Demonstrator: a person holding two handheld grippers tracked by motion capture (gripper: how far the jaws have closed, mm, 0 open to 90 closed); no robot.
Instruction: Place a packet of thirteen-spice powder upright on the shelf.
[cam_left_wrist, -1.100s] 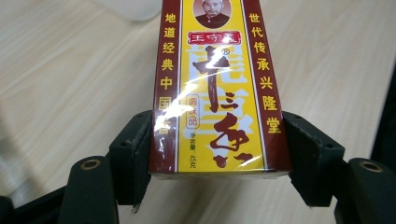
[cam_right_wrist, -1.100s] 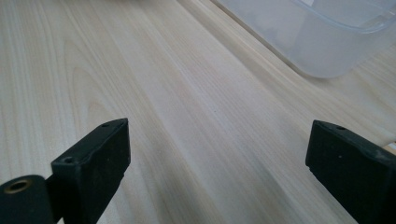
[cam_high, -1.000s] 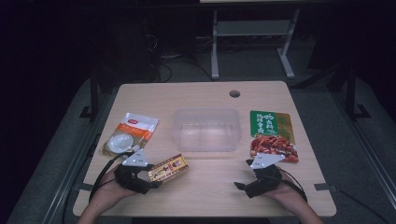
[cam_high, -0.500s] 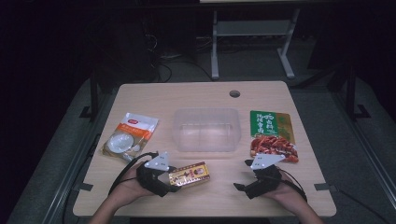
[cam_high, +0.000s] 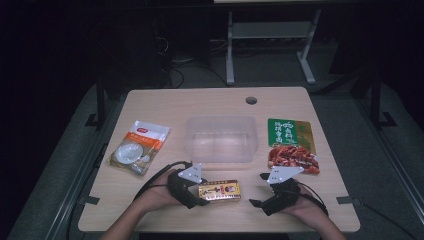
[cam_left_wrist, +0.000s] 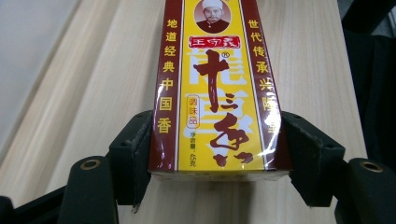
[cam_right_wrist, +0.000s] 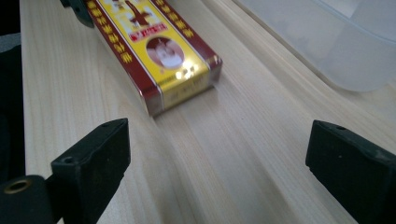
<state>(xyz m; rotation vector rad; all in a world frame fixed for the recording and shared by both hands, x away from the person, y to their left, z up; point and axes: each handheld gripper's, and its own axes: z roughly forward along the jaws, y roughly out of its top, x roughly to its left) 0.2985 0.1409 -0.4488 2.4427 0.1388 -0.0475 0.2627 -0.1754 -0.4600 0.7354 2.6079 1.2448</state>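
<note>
Yellow and maroon, the spice box (cam_left_wrist: 215, 88) lies flat on the wooden table (cam_high: 220, 102), low in the high view and a little left of centre, just in front of the clear plastic tub (cam_high: 221, 139). The left gripper (cam_high: 196, 189) is clenched on it: in the left gripper view both black pads press its two long sides near the closer end, with the printed face up.

The right gripper (cam_high: 261, 194) sits at the lower right of the high view with its jaws spread wide and nothing between them; its own view shows the far end of the box ahead, at the upper left, and the tub wall at the upper right.

Judging by its sharp edges and glossy wrap, the box is probably thin cardboard under film: light, fairly stiff along its length, but easy to dent if squeezed hard, and slick enough to slip from a loose hold. The long sides, where the pads already bear, look the best place to hold it.

A white and orange pouch (cam_high: 138, 151) lies at the left of the table, a green and red packet (cam_high: 291, 144) at the right.
</note>
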